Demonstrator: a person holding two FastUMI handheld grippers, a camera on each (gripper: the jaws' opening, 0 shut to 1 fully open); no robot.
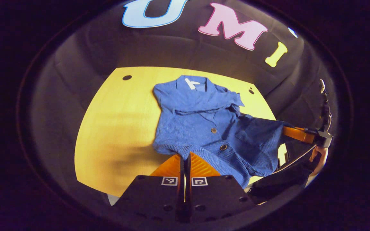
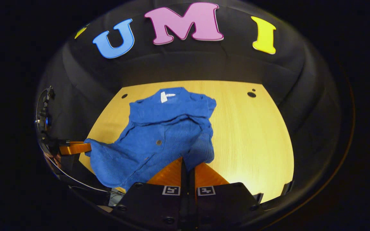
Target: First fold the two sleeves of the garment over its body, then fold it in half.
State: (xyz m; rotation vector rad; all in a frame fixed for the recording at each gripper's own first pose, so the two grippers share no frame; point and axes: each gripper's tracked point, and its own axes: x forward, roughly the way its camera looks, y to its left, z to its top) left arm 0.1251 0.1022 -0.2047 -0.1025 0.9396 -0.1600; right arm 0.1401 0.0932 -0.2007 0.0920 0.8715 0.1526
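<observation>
I see the blue knitted button-front garment (image 1: 204, 125) lying on the pale wooden worktop (image 1: 120, 128), both sleeves folded across its body. My left tongs (image 1: 185, 157) pinch its bottom hem at one corner, my right tongs (image 2: 186, 162) pinch the other, both clamped tight on the lifted cloth.

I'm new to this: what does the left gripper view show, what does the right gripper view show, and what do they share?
Left gripper view: the right hand-held gripper off to the side, gripping a lifted corner of the blue garment, with a hand behind it. Right gripper view: the left hand-held gripper pinching the opposite corner, beside bare table. Both: the garment, its white label, and fingers closed on its hem.
</observation>
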